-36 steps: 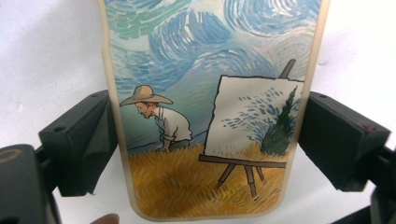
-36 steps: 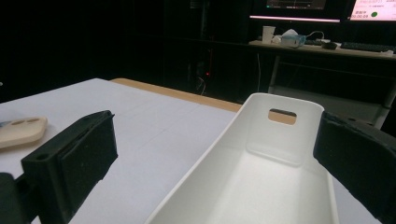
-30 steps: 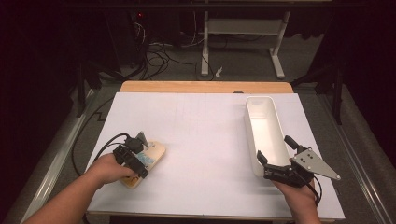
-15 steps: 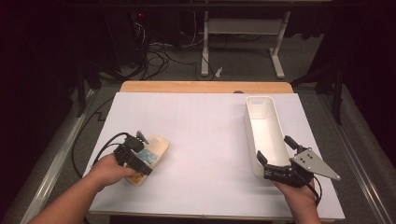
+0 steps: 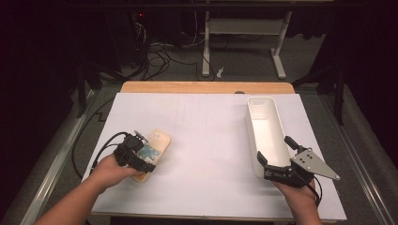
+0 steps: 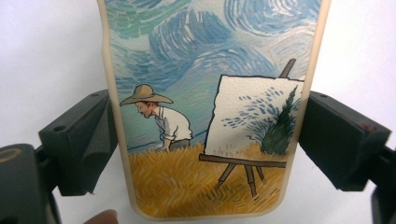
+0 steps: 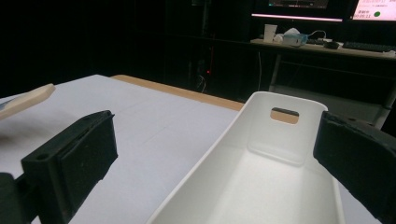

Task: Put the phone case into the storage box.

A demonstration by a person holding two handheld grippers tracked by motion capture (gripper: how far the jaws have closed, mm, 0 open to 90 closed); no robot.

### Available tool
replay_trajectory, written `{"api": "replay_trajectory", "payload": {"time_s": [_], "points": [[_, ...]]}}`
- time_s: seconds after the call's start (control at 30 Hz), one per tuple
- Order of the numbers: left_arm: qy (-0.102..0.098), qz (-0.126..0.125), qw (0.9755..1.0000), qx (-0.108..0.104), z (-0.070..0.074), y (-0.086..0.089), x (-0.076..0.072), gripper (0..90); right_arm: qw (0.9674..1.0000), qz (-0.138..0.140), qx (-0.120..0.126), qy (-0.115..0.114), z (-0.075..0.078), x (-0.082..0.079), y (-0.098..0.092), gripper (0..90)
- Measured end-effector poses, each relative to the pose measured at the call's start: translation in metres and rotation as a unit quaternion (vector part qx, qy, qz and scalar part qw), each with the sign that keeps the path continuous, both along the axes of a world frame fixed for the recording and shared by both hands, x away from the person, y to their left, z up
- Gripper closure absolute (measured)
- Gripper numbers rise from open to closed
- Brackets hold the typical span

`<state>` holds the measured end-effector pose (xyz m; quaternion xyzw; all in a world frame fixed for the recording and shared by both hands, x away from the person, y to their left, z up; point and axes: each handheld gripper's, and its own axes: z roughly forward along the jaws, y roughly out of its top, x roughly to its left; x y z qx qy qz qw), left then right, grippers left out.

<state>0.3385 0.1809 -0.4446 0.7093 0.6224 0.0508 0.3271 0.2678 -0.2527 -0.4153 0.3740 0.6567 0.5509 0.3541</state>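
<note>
A phone case (image 5: pixel 157 142) printed with a painter in a straw hat at an easel lies at the table's left. In the left gripper view the phone case (image 6: pixel 205 84) runs up between the two black jaws, which press on its long edges. My left gripper (image 5: pixel 144 158) (image 6: pixel 205 144) is shut on it. In the right gripper view the case's cream edge (image 7: pixel 25 99) shows at far left, tilted. My right gripper (image 5: pixel 276 152) (image 7: pixel 219 158) stands open, its jaws on either side of the near end of a long white bin (image 5: pixel 249 125) (image 7: pixel 285 140), which holds nothing.
A white sheet (image 5: pixel 206 136) covers the table, with a strip of bare wood (image 5: pixel 206 87) along the far edge. Dark floor, cables and a desk frame (image 5: pixel 244 28) lie beyond. A fingertip (image 6: pixel 100 217) shows at the bottom of the left gripper view.
The phone case and my left gripper have shifted a little to the right and away from the near edge. The right gripper and the bin have stayed put.
</note>
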Motion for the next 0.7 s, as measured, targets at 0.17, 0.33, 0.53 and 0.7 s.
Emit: {"api": "replay_trajectory", "payload": {"time_s": [0.17, 0.33, 0.53, 0.7], "points": [[-0.015, -0.004, 0.9998, -0.009, 0.0000, 0.0005, -0.0006, 11.5, 1.0000, -0.002, 0.000, -0.002, 0.0001, -0.0012, -0.0018, 0.3], [-0.027, -0.006, 0.9996, -0.011, 0.0003, 0.0035, -0.0020, 11.5, 1.0000, -0.005, 0.001, -0.003, 0.0004, -0.0015, -0.0028, 0.3], [-0.045, -0.007, 0.9985, -0.029, 0.0051, 0.0057, -0.0058, 11.5, 1.0000, -0.005, 0.001, -0.001, 0.0003, -0.0011, -0.0026, 0.3], [-0.069, -0.006, 0.9967, -0.042, 0.0075, 0.0062, -0.0081, 11.5, 1.0000, -0.004, 0.001, 0.000, 0.0001, -0.0005, -0.0023, 0.3]]}}
